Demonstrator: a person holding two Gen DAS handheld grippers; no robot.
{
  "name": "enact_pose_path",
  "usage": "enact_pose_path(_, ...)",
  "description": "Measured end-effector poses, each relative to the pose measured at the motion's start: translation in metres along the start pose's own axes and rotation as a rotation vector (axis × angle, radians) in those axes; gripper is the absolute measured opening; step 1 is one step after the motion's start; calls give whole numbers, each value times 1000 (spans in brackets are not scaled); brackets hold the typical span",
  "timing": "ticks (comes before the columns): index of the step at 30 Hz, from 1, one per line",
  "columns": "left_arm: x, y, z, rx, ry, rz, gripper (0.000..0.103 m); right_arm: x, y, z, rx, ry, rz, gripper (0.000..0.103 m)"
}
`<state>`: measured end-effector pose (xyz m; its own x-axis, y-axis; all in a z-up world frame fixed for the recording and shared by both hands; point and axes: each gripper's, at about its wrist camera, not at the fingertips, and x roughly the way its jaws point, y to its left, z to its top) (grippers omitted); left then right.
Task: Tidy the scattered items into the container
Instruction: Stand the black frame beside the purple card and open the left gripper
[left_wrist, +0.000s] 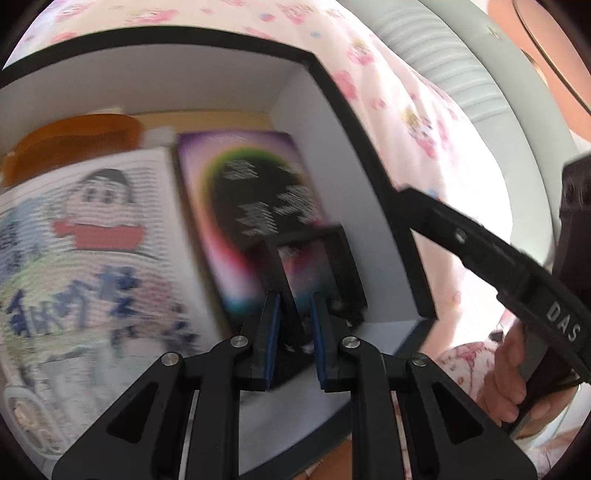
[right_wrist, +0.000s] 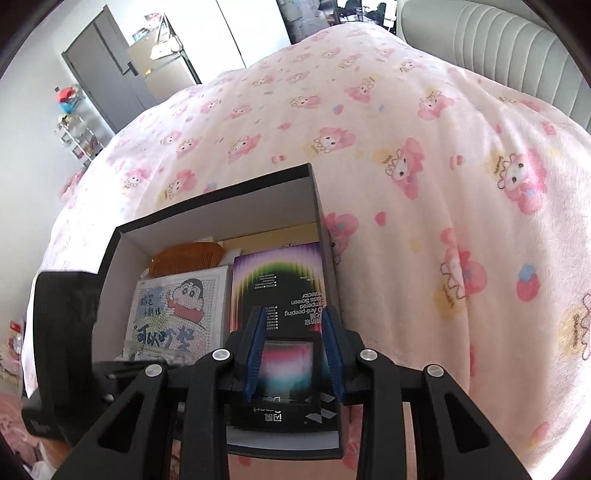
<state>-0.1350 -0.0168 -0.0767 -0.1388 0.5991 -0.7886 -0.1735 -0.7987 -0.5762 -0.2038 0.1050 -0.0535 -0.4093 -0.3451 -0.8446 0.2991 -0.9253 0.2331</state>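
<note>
Hovering over the black box (right_wrist: 317, 192) on the pink bedspread (right_wrist: 424, 147), both grippers spread, nothing pinched. Left gripper (left_wrist: 295, 306) and right gripper (right_wrist: 293, 343) both sit above the screen-protector pack (right_wrist: 280, 284), which lies flat inside beside the cartoon bead kit (right_wrist: 181, 306); orange comb (right_wrist: 188, 256) behind.

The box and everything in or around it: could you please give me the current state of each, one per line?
box: open, no lid, resting on the bedspread
screen protector pack: lying flat inside, along the right wall
cartoon pack: lying flat inside, left of it
comb: inside, at the far end
right gripper: open
left gripper: open
</note>
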Motion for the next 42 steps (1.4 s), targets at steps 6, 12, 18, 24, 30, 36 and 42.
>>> enact_pose_path(6,-10,13,-2,-53,-44,32,15,-5,-4,1,22,-22,10,28)
enact_pose_path(12,5,2,5,-38,-7,53,21,-2,-7,3,35,-17,8,28)
enact_pose_path(18,-6,14,4,-75,-30,16,23,-1,-6,2,22,-12,-25,28)
enact_pose_path(24,-12,13,16,-112,-101,60,23,-5,-9,7,24,-47,-83,29)
enact_pose_path(30,7,12,32,-129,-31,123,23,-5,-25,10,40,-56,-114,29)
enact_pose_path(36,19,-3,27,-69,0,115,27,13,-21,9,32,15,-84,29)
enact_pose_path(42,26,-5,27,-59,56,39,34,19,-11,4,-13,34,-109,29)
